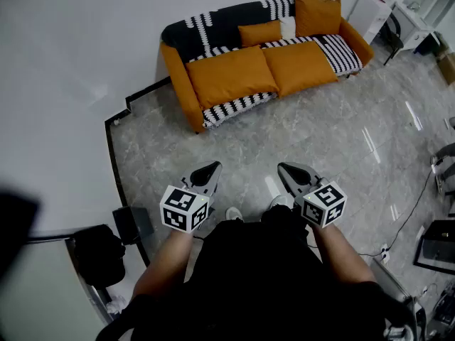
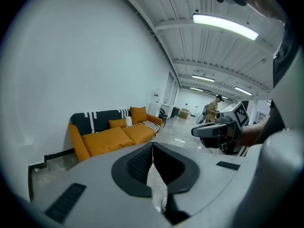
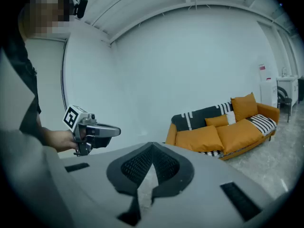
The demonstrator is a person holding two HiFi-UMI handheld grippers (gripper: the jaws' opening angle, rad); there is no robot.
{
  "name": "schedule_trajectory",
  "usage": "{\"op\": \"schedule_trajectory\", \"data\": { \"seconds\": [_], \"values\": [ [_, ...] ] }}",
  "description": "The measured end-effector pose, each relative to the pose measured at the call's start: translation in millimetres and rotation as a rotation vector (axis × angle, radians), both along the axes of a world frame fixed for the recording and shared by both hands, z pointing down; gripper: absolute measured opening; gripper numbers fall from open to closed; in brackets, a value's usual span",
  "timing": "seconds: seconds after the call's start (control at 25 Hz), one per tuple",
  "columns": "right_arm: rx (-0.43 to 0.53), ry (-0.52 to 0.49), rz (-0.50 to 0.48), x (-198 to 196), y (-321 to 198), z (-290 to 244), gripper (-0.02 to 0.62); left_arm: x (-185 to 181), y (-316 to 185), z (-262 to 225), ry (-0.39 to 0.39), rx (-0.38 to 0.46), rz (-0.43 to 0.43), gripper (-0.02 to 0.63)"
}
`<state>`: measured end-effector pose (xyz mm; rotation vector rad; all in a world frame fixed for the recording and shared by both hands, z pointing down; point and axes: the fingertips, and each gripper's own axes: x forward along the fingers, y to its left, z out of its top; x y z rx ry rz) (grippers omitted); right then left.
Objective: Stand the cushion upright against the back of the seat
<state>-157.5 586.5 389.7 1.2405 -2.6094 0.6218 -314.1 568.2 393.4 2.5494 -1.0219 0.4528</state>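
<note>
An orange sofa (image 1: 263, 66) with a black-and-white striped throw stands against the far wall, a few steps away across the grey tiled floor. A small oblong orange cushion (image 1: 259, 33) rests against its backrest near the middle, with a white cushion (image 1: 287, 27) beside it. A bigger square orange cushion (image 1: 317, 15) stands upright at the right end. My left gripper (image 1: 212, 167) and right gripper (image 1: 284, 169) are held side by side in front of me, both shut and empty, pointing toward the sofa (image 2: 114, 133) (image 3: 222, 127). Each gripper view shows the other gripper (image 2: 216, 131) (image 3: 92, 131).
A white cabinet (image 1: 370, 13) and a desk with a chair (image 1: 398, 34) stand right of the sofa. Black equipment (image 1: 99, 254) sits at my left by the wall. Cables and gear (image 1: 434, 244) lie on the floor at right. A person (image 2: 213, 109) stands far off.
</note>
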Motion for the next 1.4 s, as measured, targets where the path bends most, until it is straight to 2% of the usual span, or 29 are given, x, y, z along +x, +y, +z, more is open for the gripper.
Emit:
{"op": "schedule_trajectory", "data": {
  "seconds": [0.44,0.68,1.2,1.4],
  "values": [
    [-0.003,0.002,-0.005,-5.6,-0.3,0.3,0.035,-3.4,-1.2,-1.3,0.003,0.0,0.003,0.017],
    [-0.01,-0.06,-0.012,-10.3,-0.4,-4.6,0.035,-3.2,-1.7,-0.2,0.005,-0.003,0.007,0.017],
    [-0.01,0.011,-0.012,-19.0,-5.8,0.1,0.04,-14.0,-2.8,2.5,-0.001,0.004,-0.001,0.017],
    [-0.016,0.03,-0.005,-13.8,-13.0,1.6,0.04,-12.5,-7.0,9.4,0.001,-0.02,-0.004,0.017]
  ]
}}
